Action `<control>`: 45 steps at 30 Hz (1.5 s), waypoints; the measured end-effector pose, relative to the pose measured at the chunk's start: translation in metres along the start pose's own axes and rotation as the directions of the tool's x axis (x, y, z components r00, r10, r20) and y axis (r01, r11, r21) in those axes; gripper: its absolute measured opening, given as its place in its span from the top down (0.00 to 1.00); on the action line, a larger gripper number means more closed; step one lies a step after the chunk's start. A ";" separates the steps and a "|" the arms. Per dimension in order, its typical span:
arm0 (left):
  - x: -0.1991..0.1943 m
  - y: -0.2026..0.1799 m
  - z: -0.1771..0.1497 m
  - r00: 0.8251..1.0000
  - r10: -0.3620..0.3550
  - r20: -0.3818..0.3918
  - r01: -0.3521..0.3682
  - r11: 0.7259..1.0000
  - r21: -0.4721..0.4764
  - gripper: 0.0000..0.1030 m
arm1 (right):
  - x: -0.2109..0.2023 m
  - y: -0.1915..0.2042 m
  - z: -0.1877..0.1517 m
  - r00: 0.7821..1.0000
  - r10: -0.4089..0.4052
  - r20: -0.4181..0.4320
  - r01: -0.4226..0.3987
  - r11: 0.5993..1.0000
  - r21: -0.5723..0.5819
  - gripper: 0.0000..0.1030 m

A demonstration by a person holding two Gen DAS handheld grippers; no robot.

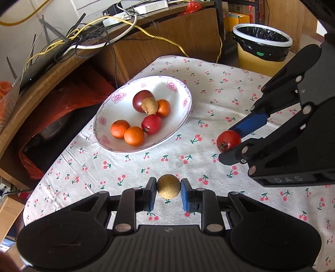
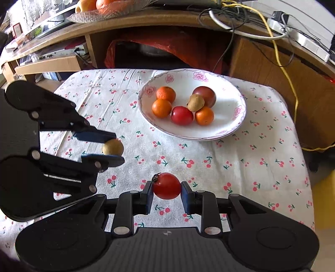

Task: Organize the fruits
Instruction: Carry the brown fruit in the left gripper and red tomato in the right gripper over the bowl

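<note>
My left gripper (image 1: 168, 189) is shut on a small round tan fruit (image 1: 168, 186), lifted above the cherry-print tablecloth (image 1: 146, 171). My right gripper (image 2: 166, 190) is shut on a small red tomato (image 2: 166, 185), also clear of the cloth. Each gripper shows in the other's view: the right gripper (image 1: 230, 144) with the tomato (image 1: 228, 140) at the right, the left gripper (image 2: 114, 147) with the tan fruit (image 2: 113, 147) at the left. A white floral bowl (image 1: 178, 125) (image 2: 230, 125) beyond them holds three oranges, a red tomato, a dark red fruit and a tan fruit.
A wooden desk (image 1: 167, 37) with tangled cables stands behind the table. A yellow bin with a black liner (image 1: 261, 48) sits at the back right. A red plastic bag (image 1: 69, 98) lies under the desk. A tray of oranges (image 2: 100, 8) rests on the desk top.
</note>
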State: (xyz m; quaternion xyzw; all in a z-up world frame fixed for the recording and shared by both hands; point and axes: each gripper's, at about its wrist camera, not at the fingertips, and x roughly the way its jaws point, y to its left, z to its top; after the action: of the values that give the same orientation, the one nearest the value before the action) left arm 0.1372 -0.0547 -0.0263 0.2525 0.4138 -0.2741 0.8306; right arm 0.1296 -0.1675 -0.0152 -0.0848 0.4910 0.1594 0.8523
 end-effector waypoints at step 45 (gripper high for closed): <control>0.037 0.055 0.060 0.993 0.090 0.082 -0.076 0.983 -0.165 0.68 | 0.019 -0.038 0.066 0.982 -0.123 0.143 0.121 0.992 0.028 0.78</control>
State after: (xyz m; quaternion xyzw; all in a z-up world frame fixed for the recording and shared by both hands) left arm 0.2253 -0.0630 -0.0146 0.1890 0.3862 -0.2159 0.8766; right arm 0.2052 -0.1792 0.0012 -0.0949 0.4234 0.1080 0.8945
